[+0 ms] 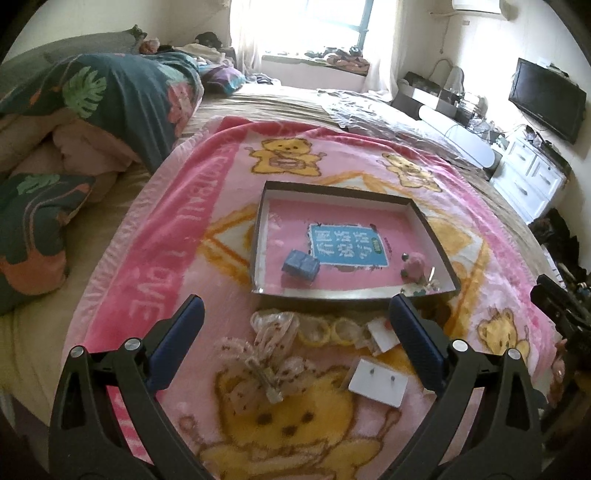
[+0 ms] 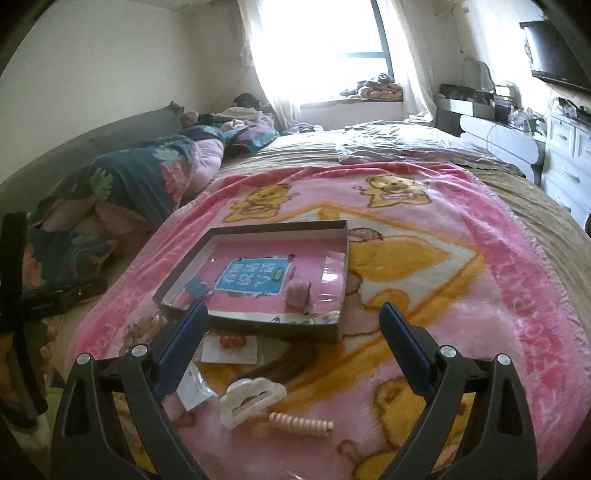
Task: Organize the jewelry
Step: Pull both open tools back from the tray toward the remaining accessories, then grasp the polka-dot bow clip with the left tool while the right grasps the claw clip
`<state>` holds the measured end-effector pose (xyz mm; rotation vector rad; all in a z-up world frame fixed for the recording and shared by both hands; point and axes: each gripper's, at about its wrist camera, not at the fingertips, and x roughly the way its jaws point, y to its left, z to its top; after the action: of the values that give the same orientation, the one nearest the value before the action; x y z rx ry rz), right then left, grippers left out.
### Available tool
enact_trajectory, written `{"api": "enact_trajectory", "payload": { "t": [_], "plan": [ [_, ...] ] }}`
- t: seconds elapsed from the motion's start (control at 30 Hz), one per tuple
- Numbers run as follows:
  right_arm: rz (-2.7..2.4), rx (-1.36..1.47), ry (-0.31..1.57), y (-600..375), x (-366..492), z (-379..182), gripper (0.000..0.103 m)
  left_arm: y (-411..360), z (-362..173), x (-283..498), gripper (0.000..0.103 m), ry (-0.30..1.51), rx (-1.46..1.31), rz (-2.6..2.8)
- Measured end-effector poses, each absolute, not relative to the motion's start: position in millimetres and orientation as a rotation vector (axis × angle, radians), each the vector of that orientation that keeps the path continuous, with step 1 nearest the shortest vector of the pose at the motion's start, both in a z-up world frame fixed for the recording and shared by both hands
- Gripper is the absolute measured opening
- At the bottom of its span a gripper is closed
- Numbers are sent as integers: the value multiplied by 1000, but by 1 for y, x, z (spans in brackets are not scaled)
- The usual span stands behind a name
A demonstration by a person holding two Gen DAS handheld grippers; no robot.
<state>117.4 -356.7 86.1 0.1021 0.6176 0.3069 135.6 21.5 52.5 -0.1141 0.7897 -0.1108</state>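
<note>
A shallow dark-rimmed box (image 1: 436, 229) (image 2: 341, 280) with a pink floor lies on the pink bear blanket. Inside it rest a small blue box (image 1: 300, 266) (image 2: 197, 287) and a pink item (image 1: 413, 266) (image 2: 298, 293). Before the box lie a patterned bow (image 1: 271, 354), a white earring card (image 1: 378, 382), a card with red earrings (image 2: 231, 345), a white claw clip (image 2: 251, 400) and a pink coil hair tie (image 2: 301, 424). My left gripper (image 1: 297, 339) is open above the bow and cards. My right gripper (image 2: 295, 341) is open above the clip, holding nothing.
The pink blanket (image 1: 177, 229) covers a wide bed. A rumpled leaf-print quilt (image 1: 110, 107) is heaped at the left. White drawers (image 1: 528, 173) and a television (image 1: 546, 98) stand at the right, and a bright window (image 2: 321, 33) is at the back.
</note>
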Motion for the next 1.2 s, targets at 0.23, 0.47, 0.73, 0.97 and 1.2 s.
{"api": "enact_trajectory", "payload": {
  "t": [0.23,0.47,0.73,0.97,1.2],
  "plan": [
    [363,49,634,-336,100,82,93,27,47,118,94,796,-93,-95],
    [416,2,666,-317,91,73,93,33,31,106,94,828,-64,-77],
    [455,-60,682,-302,80,61,94,40,13,97,94,870,-71,-68],
    [470,-90,721,-297,74,45,94,46,-9,91,94,928,-98,-78],
    [463,-98,760,-300,79,31,94,53,-34,94,94,981,-146,-84]
  ]
}}
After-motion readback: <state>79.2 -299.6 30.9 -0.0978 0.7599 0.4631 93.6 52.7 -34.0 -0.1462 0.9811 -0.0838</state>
